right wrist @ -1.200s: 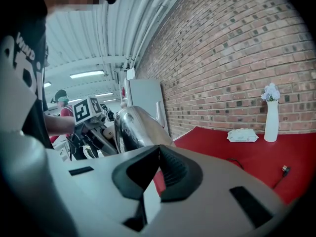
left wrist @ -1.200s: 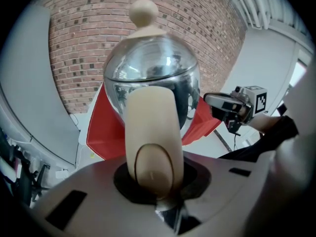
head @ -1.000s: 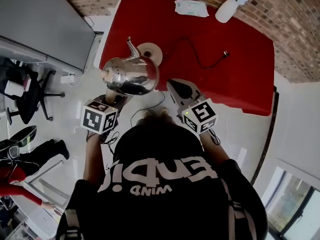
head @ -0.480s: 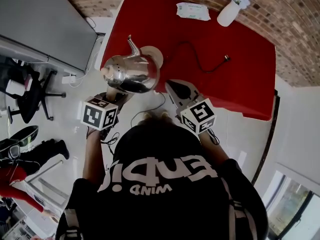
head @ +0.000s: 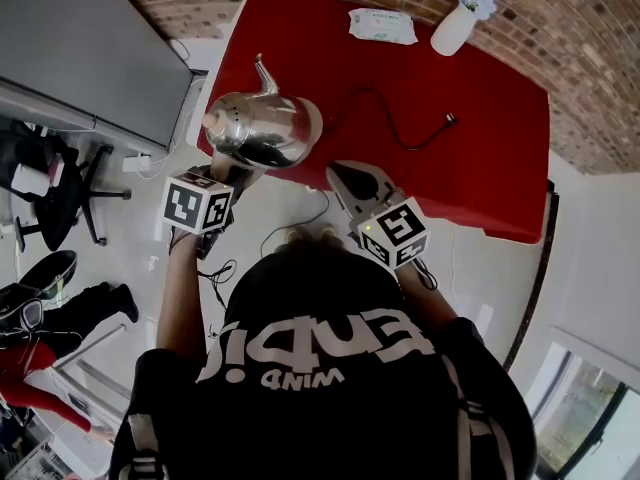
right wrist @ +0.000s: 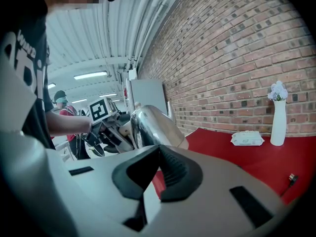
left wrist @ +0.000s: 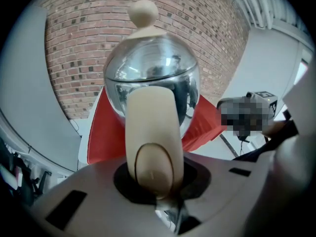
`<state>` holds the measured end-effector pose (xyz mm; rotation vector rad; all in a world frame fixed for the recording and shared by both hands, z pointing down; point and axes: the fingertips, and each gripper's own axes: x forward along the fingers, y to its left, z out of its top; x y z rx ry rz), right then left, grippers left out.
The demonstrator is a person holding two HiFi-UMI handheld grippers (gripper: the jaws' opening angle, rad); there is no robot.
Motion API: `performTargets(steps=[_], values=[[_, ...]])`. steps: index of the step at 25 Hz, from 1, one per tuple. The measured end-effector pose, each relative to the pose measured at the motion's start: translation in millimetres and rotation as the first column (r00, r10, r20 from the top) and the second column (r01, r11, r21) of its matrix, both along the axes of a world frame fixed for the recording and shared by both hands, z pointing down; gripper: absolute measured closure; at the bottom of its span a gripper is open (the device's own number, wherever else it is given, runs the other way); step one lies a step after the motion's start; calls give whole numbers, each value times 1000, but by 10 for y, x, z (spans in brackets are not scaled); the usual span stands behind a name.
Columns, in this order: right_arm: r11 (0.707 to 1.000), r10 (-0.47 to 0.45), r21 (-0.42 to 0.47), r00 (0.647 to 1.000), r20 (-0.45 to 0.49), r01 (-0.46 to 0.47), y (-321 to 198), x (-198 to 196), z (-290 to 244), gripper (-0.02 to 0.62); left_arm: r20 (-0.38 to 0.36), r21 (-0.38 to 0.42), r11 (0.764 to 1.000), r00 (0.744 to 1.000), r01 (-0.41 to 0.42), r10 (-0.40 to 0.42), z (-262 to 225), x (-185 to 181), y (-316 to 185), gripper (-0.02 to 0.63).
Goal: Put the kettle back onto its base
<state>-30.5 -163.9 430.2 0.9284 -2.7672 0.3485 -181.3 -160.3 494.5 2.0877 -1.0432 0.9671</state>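
Red worktop (head: 480, 148) is carrying one vase (head: 455, 13), one wipes pack (head: 382, 25) and one cord (head: 395, 118) while you are clenching your left tool (head: 230, 173) on the handle (left wrist: 148, 132) of the one kettle (head: 262, 130), hovering it over its one base (head: 317, 118), your right tool (head: 338, 171) hanging pinched together, empty.

**A:** Right gripper (right wrist: 160, 147) in the foreground, pads meeting at the tips, nothing between them. Just beyond it, the kettle (right wrist: 150, 125), shiny steel.

**B:** And left of the kettle?

**A:** The left gripper (right wrist: 118, 131), marker cube on top, tight against the kettle's handle side, with a forearm (right wrist: 69, 123) behind it. Further left of the kettle there's a person (right wrist: 60, 98) in a cap, well back.

**B:** To the kettle's right?

**A:** The red table (right wrist: 232, 154) runs off from it. Well right of the kettle sit a wipes pack (right wrist: 247, 138), then a white vase (right wrist: 278, 123) with pale flowers, both by the brick wall (right wrist: 237, 48). A plug (right wrist: 292, 178) lies nearer the camera, far right of the kettle.
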Motion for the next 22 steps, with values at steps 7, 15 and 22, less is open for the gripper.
performTargets(steps=[7, 15, 22], values=[[1000, 0, -2, 1000, 6, 1, -32, 19, 5, 572, 2, -17, 1000, 1000, -24, 24, 82, 44, -357, 552], [1000, 3, -1, 1000, 12, -3, -82, 52, -29, 573, 34, -36, 998, 998, -47, 48, 141, 68, -599, 552], [1000, 7, -3, 1000, 11, -7, -121, 95, -15, 572, 67, -71, 996, 996, -57, 62, 362, 107, -661, 552]])
